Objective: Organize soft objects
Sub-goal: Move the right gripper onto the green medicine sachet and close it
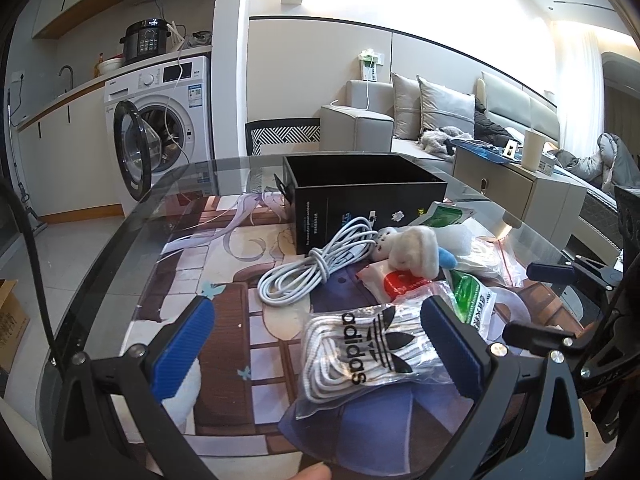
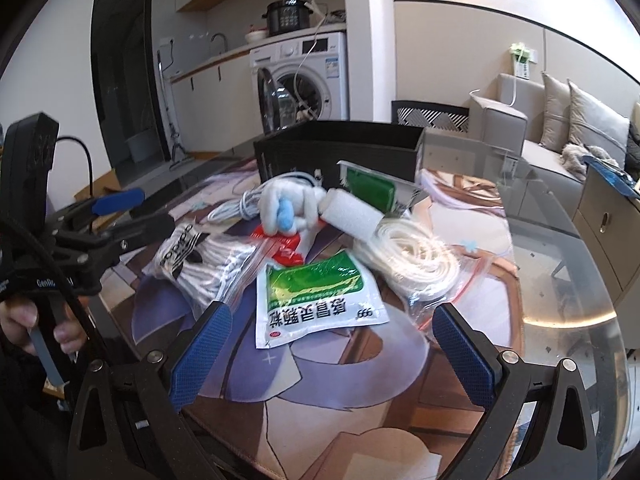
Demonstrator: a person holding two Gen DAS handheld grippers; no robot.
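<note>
Left hand-held gripper (image 1: 320, 344) was held apart over clear bagged white laces (image 1: 360, 356) | right hand-held gripper (image 2: 332, 344) apart, over green-and-white sachet (image 2: 316, 300) | bag best pinched mid-bundle, then carried to open black box (image 1: 360, 188).

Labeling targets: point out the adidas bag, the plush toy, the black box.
adidas bag (image 1: 370, 350), left wrist view, on the logo print.
plush toy (image 1: 414, 250), left wrist view, on its cream body.
black box (image 1: 360, 204), left wrist view, on its front wall.

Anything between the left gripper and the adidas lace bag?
Nothing visible. The open left gripper already straddles the clear zip bag of white adidas laces, its blue fingers on either side, with only bare printed table mat in between.
</note>
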